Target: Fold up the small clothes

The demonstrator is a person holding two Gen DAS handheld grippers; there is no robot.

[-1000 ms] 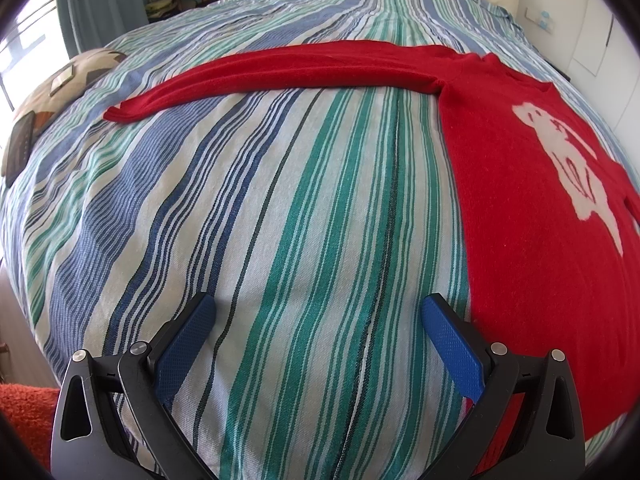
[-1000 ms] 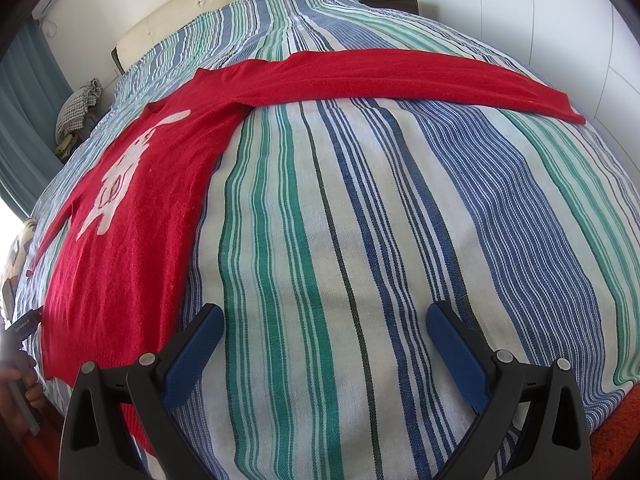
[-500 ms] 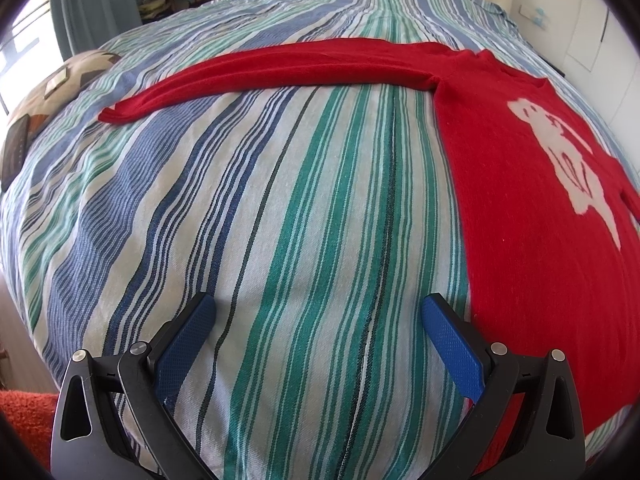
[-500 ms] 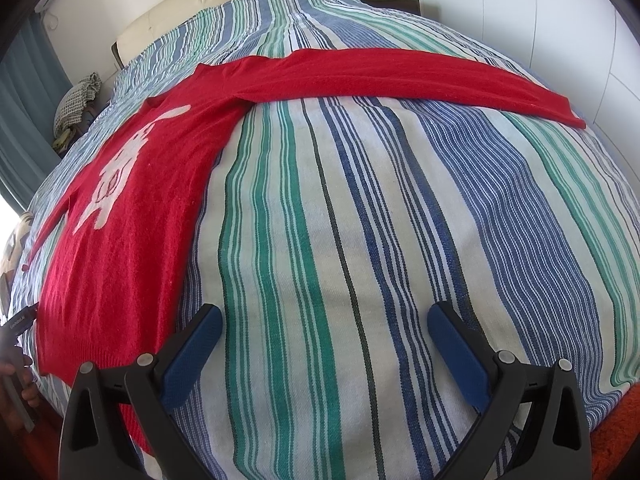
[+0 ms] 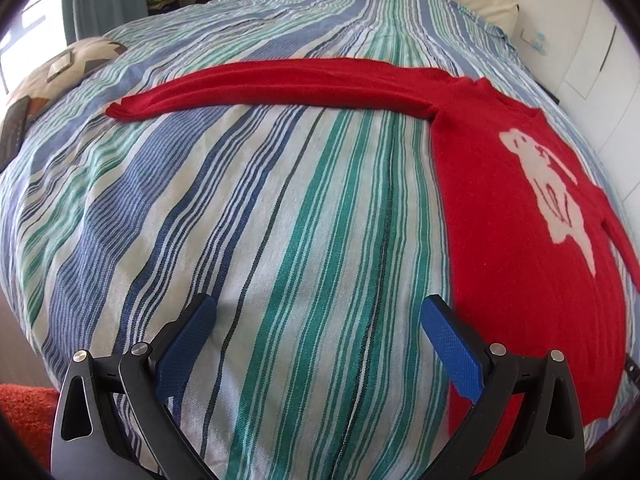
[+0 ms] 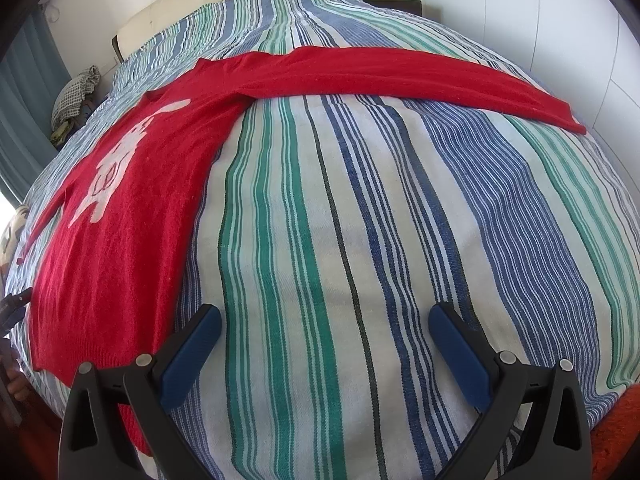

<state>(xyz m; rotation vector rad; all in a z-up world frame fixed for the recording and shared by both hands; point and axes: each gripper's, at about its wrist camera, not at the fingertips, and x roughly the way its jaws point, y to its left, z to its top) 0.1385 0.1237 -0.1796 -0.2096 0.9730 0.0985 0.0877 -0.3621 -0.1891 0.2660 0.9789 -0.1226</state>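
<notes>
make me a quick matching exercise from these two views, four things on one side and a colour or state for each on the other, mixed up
Things:
1. sweater
2. bedspread
3. left tool
4. rug

Colour or state:
A. orange, at the bed's edge
B. open, holding nothing
C. red with a pale figure, laid flat, sleeves out
D. blue, green and white stripes

Pairs: 1-C, 2-D, 3-B, 4-A
</notes>
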